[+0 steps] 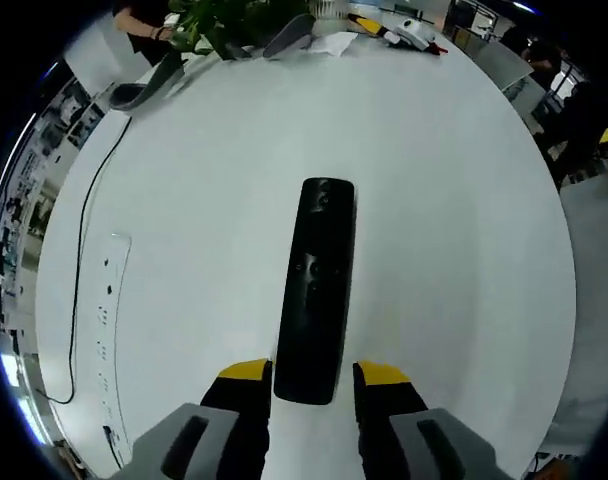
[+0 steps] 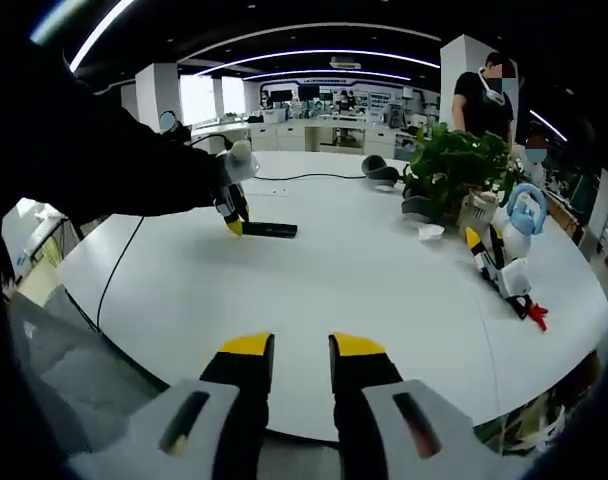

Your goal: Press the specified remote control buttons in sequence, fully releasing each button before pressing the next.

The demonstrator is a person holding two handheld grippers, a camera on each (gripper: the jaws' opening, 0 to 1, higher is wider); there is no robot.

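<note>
A slim black remote control (image 1: pixel 315 290) lies flat at the centre of the left gripper view on the white table (image 1: pixel 444 200), long axis running up the frame, small buttons faintly visible. The left tool (image 1: pixel 313 378) is spread, its yellow tips flanking the remote's near end. In the right gripper view the right tool (image 2: pixel 301 350) is slightly spread and empty, low in the frame.

Grey grippers (image 1: pixel 313 385) — yellow-tipped black jaws, dark sleeve (image 2: pixel 104 160)

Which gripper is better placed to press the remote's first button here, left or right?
Probably left: the left gripper already has the remote end between its open jaws. The right gripper hangs at the table edge, far away.
</note>
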